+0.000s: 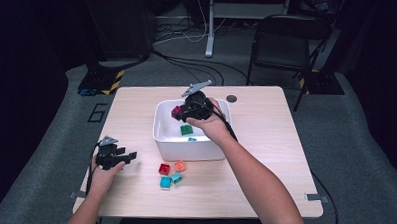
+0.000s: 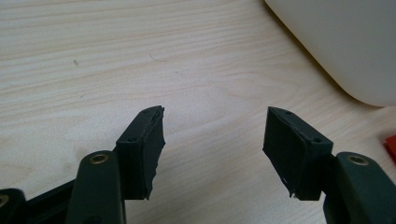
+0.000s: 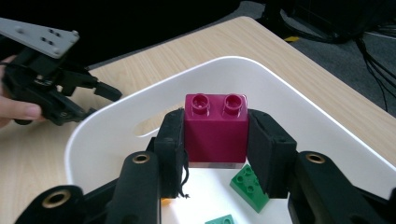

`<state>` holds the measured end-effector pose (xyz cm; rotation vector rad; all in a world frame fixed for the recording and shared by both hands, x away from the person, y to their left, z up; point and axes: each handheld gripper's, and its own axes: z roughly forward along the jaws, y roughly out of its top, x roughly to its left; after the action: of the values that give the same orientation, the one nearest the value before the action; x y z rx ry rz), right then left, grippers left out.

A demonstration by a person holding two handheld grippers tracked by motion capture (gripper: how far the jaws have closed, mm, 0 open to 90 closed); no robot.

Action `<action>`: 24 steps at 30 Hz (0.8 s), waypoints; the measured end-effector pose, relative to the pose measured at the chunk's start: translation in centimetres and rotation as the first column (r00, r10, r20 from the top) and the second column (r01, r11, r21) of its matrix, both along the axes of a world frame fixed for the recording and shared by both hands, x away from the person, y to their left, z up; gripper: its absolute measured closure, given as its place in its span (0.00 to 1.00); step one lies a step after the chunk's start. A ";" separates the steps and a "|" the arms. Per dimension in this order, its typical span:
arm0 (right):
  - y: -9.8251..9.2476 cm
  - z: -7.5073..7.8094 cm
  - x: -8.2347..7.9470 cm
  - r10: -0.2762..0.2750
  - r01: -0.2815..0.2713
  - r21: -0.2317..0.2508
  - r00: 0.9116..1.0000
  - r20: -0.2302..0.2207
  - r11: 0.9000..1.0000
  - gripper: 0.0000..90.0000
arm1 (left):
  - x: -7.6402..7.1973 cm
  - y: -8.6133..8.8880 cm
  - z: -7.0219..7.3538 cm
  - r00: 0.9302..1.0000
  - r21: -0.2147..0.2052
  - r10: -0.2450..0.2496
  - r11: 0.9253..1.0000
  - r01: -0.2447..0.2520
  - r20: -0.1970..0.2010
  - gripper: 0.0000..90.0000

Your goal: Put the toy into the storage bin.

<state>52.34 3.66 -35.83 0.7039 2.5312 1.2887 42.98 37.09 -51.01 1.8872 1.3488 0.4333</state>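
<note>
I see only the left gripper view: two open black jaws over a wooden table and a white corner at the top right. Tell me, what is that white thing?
Observer: It is a white bin in the middle of the table, as the high view shows.
Operator: Where is the other gripper?
Observer: The right gripper is above the bin, shut on a magenta brick with two studs on top.
Operator: Is something inside the bin?
Observer: Yes, a green brick lies on its floor, below the held brick.
Operator: Are there bricks left on the table?
Observer: Yes: a red brick, an orange brick and two teal bricks lie in front of the bin.
</note>
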 end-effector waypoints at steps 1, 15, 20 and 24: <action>0.1 -0.5 0.5 -0.009 0.009 -0.008 1.000 -0.004 1.000 0.65 | 0.0 0.0 0.0 1.000 0.000 0.000 1.000 0.000 0.000 0.42; 0.7 -3.1 2.6 -0.064 0.059 -0.077 0.996 -0.064 0.995 0.65 | 0.0 0.0 0.0 1.000 -0.003 -0.001 1.000 0.001 -0.003 0.42; 0.6 -3.1 2.4 -0.069 0.064 -0.074 0.995 -0.067 0.995 0.62 | 0.1 0.1 0.0 1.000 -0.006 0.001 1.000 -0.001 0.000 0.42; 0.2 -2.4 1.9 -0.086 0.082 -0.086 0.995 -0.052 0.993 0.59 | 0.0 0.0 0.0 1.000 -0.001 -0.002 1.000 0.002 -0.004 0.42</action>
<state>54.23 3.88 -38.28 0.8291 2.5526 1.1438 43.02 37.10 -51.02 1.8892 1.3489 0.4276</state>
